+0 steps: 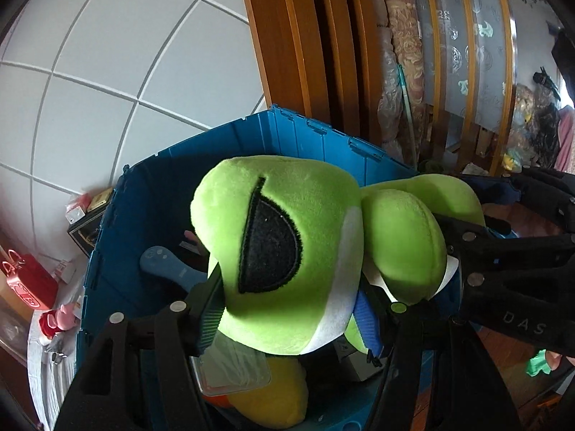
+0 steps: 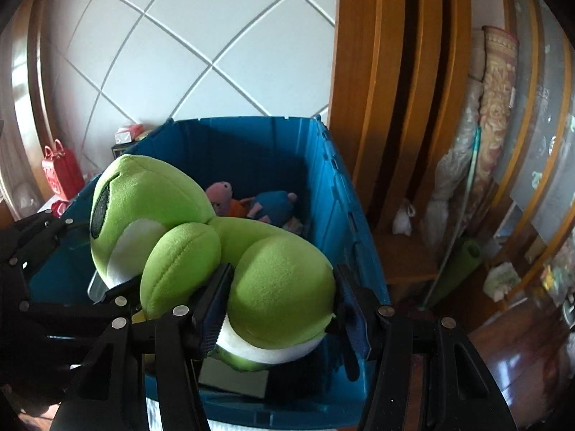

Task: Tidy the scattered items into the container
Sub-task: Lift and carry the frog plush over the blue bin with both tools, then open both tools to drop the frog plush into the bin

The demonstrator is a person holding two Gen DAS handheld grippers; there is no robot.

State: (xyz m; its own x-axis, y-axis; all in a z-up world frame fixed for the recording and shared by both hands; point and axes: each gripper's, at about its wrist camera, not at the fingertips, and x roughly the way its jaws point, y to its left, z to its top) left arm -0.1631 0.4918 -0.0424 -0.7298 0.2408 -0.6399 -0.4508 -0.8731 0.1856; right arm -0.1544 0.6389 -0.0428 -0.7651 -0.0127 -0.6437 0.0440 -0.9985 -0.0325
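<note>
White tiled wall and wooden door frames behind, blue plastic crate (image 2: 334, 194) up front holding a pink plush (image 2: 221, 194), a blue plush (image 2: 275, 206) and a yellow plush (image 1: 267, 395). Green frog plush (image 1: 287, 251) hangs above the open crate, carried two-handed: left tongs (image 1: 294, 316) clenched on its head end, right tongs (image 2: 280, 301) clenched on its rounded rear, pads dented into the fabric. Judging from this, the carry is nearly over and the drop is next. Risks: frog is bulky and soft, so if one pair of tongs releases ahead of the other it could swing and hang up on the crate rim or tip outside; its rear sits close to the near wall in the right wrist view; fleece might also snag on the ribbed pads.
</note>
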